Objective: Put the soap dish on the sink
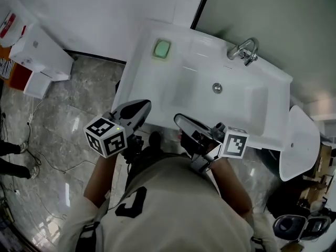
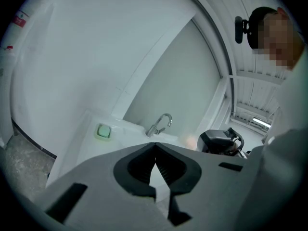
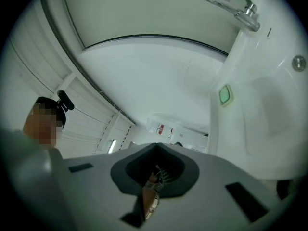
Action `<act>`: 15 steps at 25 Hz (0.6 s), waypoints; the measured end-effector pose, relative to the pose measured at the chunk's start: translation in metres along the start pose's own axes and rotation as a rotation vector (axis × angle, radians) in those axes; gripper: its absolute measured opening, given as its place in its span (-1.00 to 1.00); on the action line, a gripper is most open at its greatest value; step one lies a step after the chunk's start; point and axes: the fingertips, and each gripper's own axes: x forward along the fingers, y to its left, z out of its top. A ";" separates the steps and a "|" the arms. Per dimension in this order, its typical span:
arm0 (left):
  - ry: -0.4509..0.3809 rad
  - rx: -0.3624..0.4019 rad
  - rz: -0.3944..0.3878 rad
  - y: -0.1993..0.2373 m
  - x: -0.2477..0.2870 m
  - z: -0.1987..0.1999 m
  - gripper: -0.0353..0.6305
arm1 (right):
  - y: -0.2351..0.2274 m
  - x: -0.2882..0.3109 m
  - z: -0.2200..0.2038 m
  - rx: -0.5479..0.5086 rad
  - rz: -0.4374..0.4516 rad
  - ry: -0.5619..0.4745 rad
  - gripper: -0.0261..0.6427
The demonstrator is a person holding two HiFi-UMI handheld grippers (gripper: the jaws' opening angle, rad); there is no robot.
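Soap dish [image 1: 161, 49], green, lies flat on the far left corner of the sink [image 1: 137, 72] ledge. Faucet [image 1: 242, 50] stands at the far right of the ledge; drain [image 1: 217, 87] is mid-basin.

Left gripper [image 1: 140, 107] hangs at the sink's near left edge, jaws closed tip to tip, nothing between them. Right gripper [image 1: 179, 119] hangs at the near edge, right of the left one, jaws closed, empty. Both are well apart from the dish, close to the person's body.
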 end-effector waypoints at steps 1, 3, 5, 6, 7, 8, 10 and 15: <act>0.000 0.003 0.001 -0.006 0.001 -0.001 -0.84 | 0.001 -0.008 0.000 0.004 -0.001 -0.009 -0.89; 0.011 0.016 0.001 -0.019 0.003 -0.006 -0.84 | 0.004 -0.023 -0.002 0.016 -0.001 -0.025 -0.89; 0.028 0.029 -0.003 -0.033 0.005 -0.013 -0.84 | 0.005 -0.037 -0.007 0.029 0.010 -0.029 -0.89; 0.036 0.034 -0.007 -0.041 0.006 -0.016 -0.84 | 0.006 -0.043 -0.010 0.032 0.018 -0.031 -0.89; 0.044 0.038 -0.011 -0.048 0.007 -0.020 -0.84 | 0.008 -0.048 -0.012 0.031 0.023 -0.032 -0.89; 0.052 0.043 -0.015 -0.056 0.009 -0.024 -0.84 | 0.010 -0.053 -0.013 0.027 0.028 -0.035 -0.89; 0.069 0.054 -0.024 -0.069 0.014 -0.031 -0.84 | 0.013 -0.062 -0.013 0.018 0.029 -0.045 -0.89; 0.106 0.087 -0.041 -0.113 0.025 -0.052 -0.84 | 0.017 -0.105 -0.019 -0.003 0.010 -0.089 -0.89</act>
